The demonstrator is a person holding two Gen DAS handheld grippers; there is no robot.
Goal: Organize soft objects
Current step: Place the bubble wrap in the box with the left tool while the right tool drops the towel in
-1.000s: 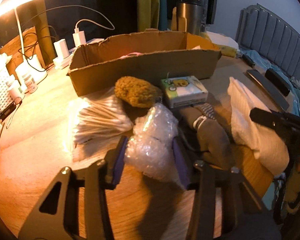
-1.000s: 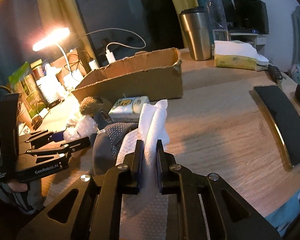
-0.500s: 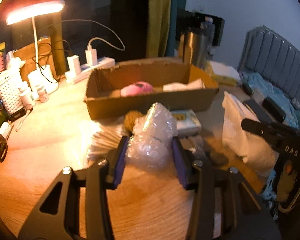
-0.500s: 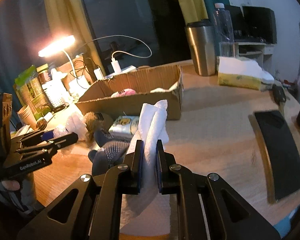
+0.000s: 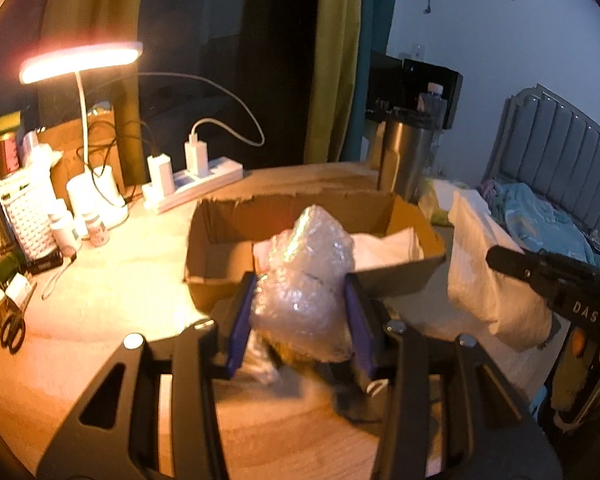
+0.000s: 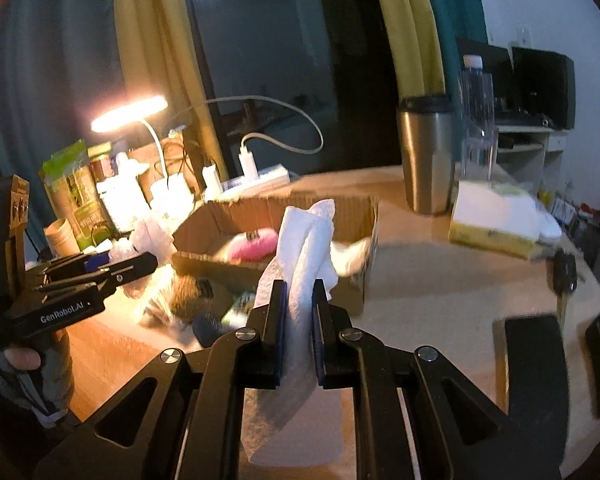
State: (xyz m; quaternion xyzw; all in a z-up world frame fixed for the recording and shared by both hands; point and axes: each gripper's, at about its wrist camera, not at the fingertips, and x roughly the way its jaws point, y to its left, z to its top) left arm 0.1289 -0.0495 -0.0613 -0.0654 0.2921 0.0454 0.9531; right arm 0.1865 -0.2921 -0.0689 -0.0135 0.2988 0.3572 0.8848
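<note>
We are gripping a crumpled wad of clear bubble wrap [image 5: 306,276] between the blue-padded left tongs [image 5: 300,322], holding it above the wooden surface [image 5: 112,280]. Just ahead of these tongs the open brown cardboard box [image 5: 220,240] is sitting, with a white cloth [image 5: 384,248] lying inside it. To their left a lit white desk lamp [image 5: 82,60] is glowing over small bottles.

With the right tongs [image 6: 299,320] we are pinching a folded white paper towel [image 6: 300,248], its loose end hanging below the fingers. Ahead of them the same box [image 6: 276,208] is holding a pink plush item [image 6: 254,247]. Farther right, a steel tumbler [image 6: 426,156] and a yellow tissue pack [image 6: 494,224] are standing on the surface.
</note>
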